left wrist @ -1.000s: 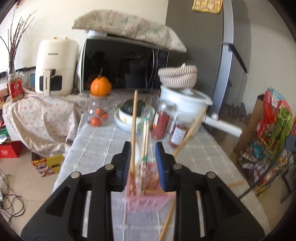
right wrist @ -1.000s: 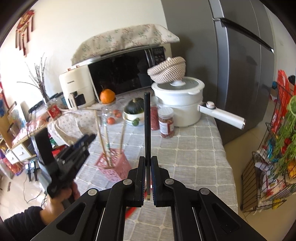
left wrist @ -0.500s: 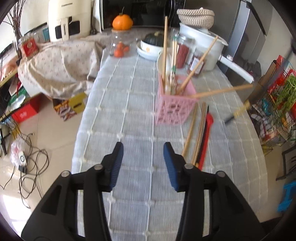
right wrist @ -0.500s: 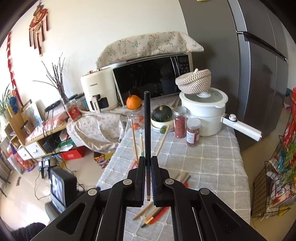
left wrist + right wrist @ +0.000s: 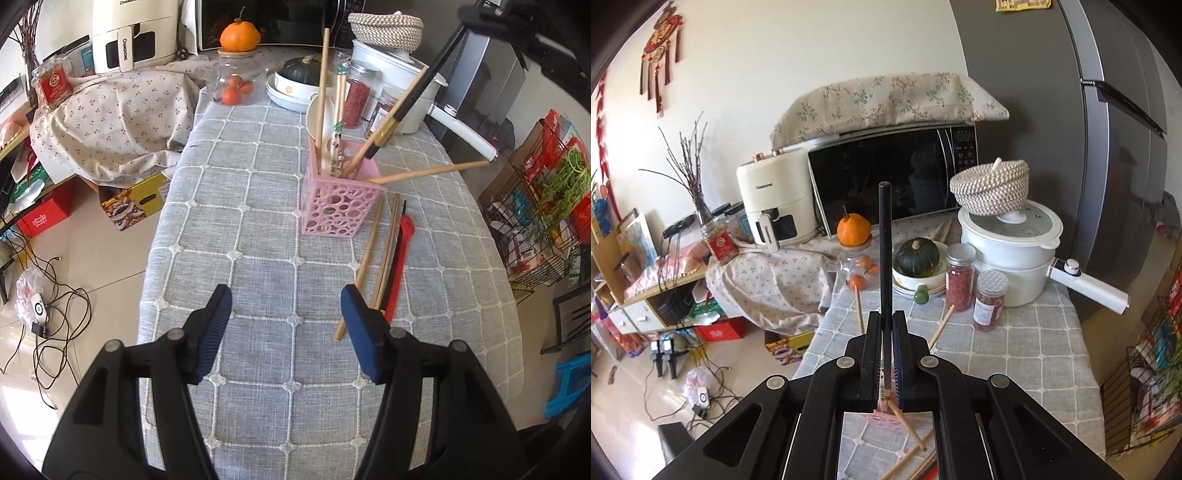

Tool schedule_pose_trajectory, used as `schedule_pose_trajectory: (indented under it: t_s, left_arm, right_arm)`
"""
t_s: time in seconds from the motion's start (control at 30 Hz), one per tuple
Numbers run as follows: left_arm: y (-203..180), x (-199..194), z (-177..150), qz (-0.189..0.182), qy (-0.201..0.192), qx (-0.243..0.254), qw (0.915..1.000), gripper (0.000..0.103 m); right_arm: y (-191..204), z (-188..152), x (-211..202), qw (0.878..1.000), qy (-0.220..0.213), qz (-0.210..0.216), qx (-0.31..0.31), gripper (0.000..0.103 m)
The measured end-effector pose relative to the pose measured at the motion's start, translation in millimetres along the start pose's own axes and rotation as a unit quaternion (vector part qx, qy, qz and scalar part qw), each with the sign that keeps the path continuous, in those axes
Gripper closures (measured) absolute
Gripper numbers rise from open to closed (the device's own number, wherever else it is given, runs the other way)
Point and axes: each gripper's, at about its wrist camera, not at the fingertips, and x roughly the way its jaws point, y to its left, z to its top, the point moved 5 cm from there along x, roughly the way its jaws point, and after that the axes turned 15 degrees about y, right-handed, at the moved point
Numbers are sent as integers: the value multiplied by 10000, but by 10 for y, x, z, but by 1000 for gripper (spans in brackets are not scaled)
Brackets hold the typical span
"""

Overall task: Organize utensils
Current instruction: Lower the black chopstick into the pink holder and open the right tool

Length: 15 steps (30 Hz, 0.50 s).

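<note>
Ahead of my left gripper (image 5: 286,321), whose ribbed blue jaws have just been opening and hold nothing, stands the perforated pink plastic basket (image 5: 338,201). My right gripper (image 5: 886,354), clamped on a slim black chopstick (image 5: 885,251), lowers its gold-banded tip into it. A slanted entry could tip the light basket or scatter the smooth wooden chopsticks (image 5: 365,258) beside it.

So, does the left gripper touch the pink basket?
Apart. The left wrist view shows the left gripper open over bare cloth, with the pink basket well beyond its fingertips.
</note>
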Motion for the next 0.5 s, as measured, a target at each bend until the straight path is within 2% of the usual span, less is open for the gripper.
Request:
schedule_pose_trajectory:
  t_s: [0.2,0.5]
  left_arm:
    - [33,32,8,-59,79,-99,9999,40]
    - [55,39,48,-112,84,-171,9998,40]
  right_arm:
    - [-125,-45,485,9978,444,178,468,97]
    - [-156,-65,712,9953,761,277,535,97]
